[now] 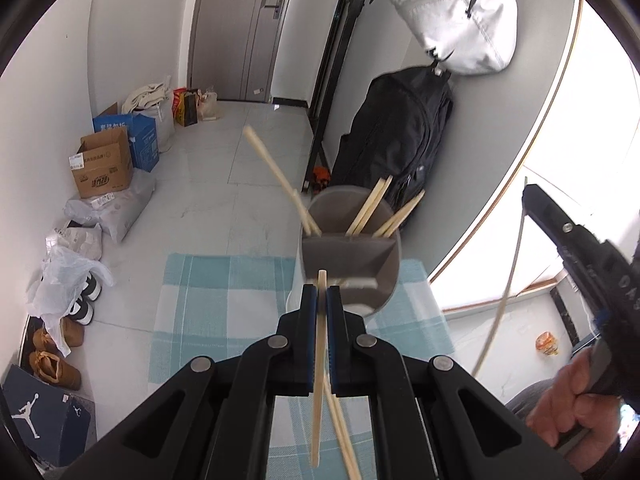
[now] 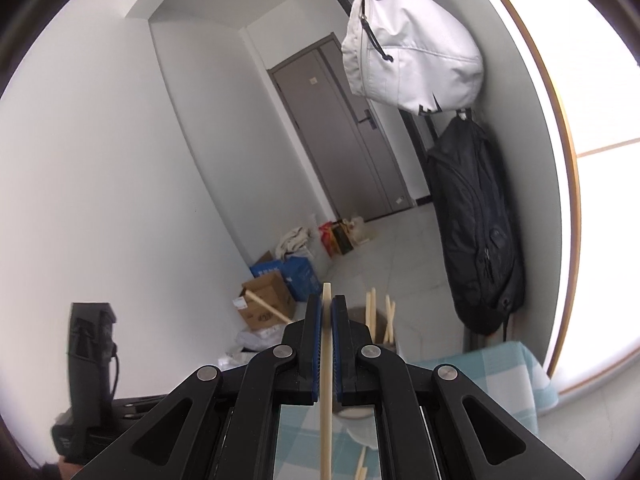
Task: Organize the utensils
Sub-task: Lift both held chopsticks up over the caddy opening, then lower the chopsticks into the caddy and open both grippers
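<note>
My left gripper [image 1: 321,292] is shut on a pale wooden chopstick [image 1: 319,380] that runs back between its blue pads. Just beyond its tips stands a grey divided utensil holder [image 1: 352,254] with several chopsticks [image 1: 370,208] leaning in it. In the right wrist view my right gripper [image 2: 327,304] is shut on another chopstick [image 2: 326,400], and the utensil holder [image 2: 356,317] shows partly behind its right finger. Loose chopsticks [image 2: 362,464] lie on the blue-and-white checked cloth [image 1: 224,292]. The other gripper [image 1: 580,248] shows at the right, held by a hand [image 1: 568,408].
A black backpack [image 1: 400,136] and a white bag [image 1: 460,20] hang on a rack by the wall behind the table. Cardboard boxes [image 1: 106,164], plastic bags and shoes [image 1: 56,360] line the left wall on the floor. A bright window [image 2: 600,200] is at the right.
</note>
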`<state>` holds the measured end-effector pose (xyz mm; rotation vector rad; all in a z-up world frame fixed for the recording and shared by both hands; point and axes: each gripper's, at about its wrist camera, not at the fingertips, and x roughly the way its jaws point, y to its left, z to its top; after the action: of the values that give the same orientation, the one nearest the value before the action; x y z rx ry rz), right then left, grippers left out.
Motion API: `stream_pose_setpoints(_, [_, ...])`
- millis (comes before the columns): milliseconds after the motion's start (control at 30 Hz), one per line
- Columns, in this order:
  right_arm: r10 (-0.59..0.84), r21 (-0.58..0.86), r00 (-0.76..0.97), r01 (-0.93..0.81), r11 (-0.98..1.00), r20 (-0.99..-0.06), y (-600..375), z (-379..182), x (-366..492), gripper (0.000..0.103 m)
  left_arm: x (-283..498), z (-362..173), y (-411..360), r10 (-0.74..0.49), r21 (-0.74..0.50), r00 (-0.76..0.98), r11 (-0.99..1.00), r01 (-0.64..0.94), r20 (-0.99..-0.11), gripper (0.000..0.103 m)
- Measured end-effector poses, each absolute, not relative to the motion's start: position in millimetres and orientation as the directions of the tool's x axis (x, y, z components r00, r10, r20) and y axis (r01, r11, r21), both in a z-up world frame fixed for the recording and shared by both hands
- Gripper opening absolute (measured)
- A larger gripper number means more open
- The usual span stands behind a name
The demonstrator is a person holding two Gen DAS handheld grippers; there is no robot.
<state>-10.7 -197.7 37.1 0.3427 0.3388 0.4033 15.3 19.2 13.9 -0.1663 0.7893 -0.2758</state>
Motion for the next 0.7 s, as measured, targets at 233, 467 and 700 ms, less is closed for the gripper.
stream_pose_setpoints(233, [0.416, 0.394, 0.888, -0.317, 0.862, -0.196, -199.9, 72.0, 22.0, 0.004, 41.1, 81.3, 19.4, -0.326, -0.279, 0.741, 0.941, 0.193, -0.587, 0.001])
stream_pose_setpoints(467, [0.349, 0.413, 0.921, -0.255, 0.874, -0.170, -202.8, 89.9, 67.4, 0.004, 80.2, 115.0, 15.6, -0.290, -0.270, 0.818, 0.947, 0.171, -0.497, 0.001])
stream_pose_setpoints(700, [0.278, 0.426, 0.944, -0.181, 0.886, -0.178, -199.4, 81.5, 120.2, 0.004, 116.9, 105.8, 18.1, -0.239, -0.284, 0.857, 0.952, 0.114, -0.456, 0.001])
